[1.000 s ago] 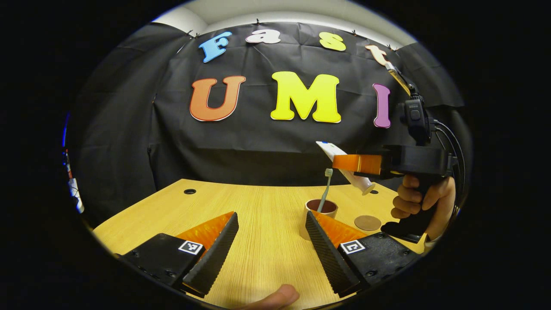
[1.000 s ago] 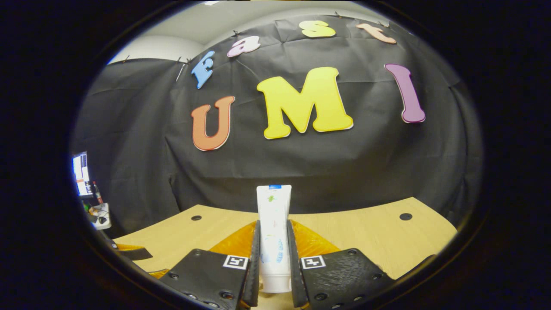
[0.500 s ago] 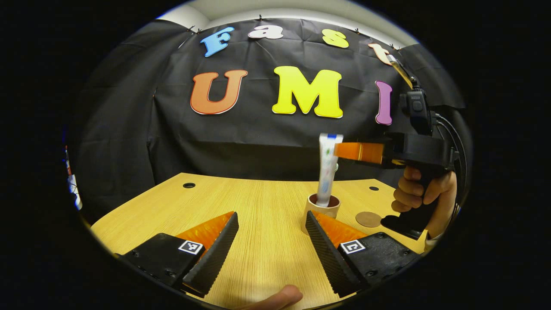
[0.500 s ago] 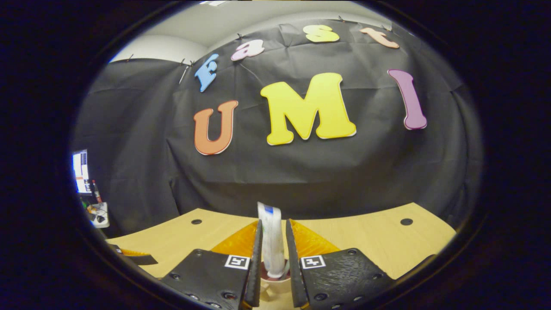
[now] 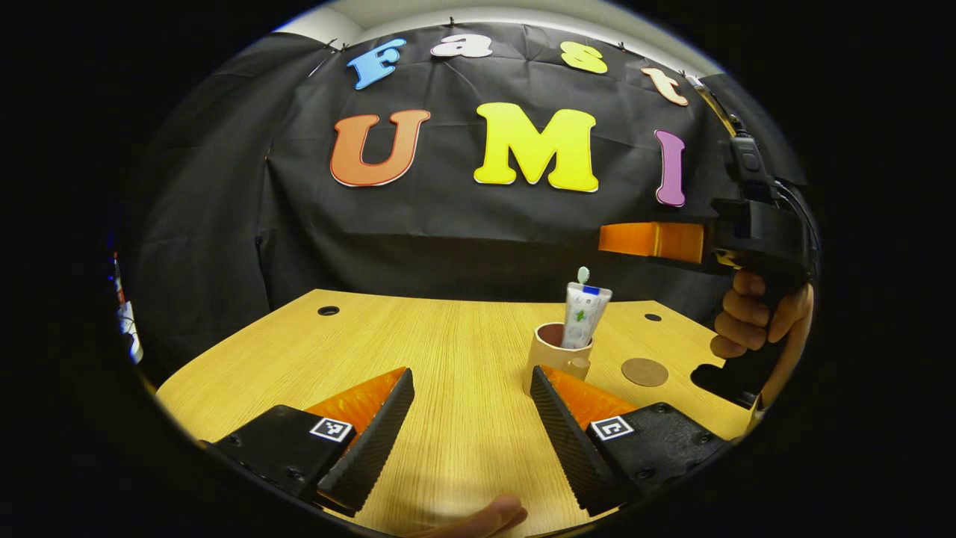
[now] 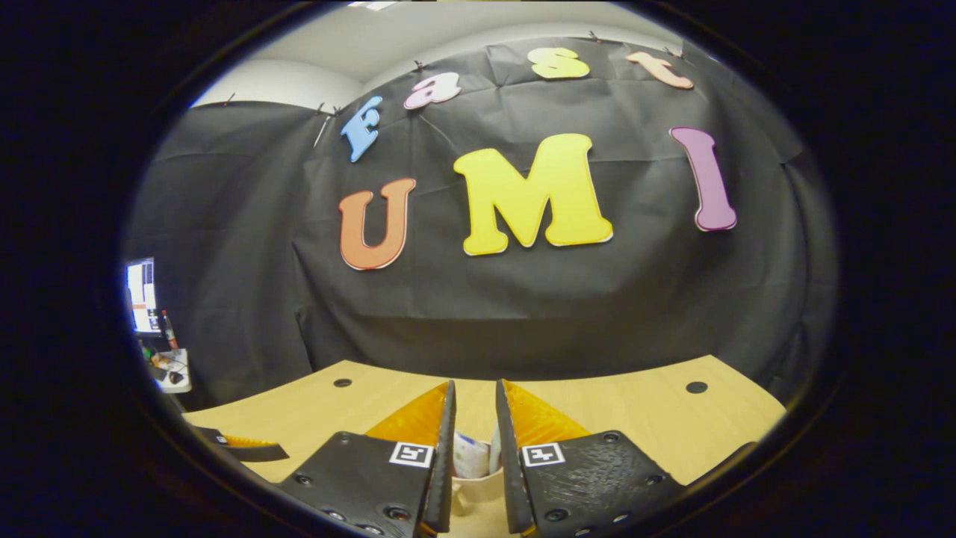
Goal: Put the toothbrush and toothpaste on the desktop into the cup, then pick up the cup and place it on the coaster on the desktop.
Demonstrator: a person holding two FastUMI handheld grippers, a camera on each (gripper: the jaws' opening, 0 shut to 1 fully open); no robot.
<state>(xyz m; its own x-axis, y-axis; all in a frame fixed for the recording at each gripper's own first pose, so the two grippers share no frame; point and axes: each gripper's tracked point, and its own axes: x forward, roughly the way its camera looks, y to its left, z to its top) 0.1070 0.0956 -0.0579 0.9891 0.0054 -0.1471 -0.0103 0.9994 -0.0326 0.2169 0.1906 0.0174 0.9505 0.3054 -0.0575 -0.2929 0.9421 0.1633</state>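
On the wooden desktop point(image 5: 448, 359) the cup point(image 5: 556, 357) stands upright with the toothpaste point(image 5: 584, 317) tube leaning inside it and the toothbrush point(image 5: 583, 275) head poking up just behind the tube. The round coaster point(image 5: 644, 371) lies bare to the right of the cup, near it but apart. The left gripper point(image 5: 472, 418) hangs low at the near edge, fingers spread wide, gripping nothing. The right gripper point(image 6: 473, 456), held in a hand point(image 5: 754, 321), hovers above the cup; its fingers are parted by a narrow gap and hold nothing, with the tube's top seen below between them.
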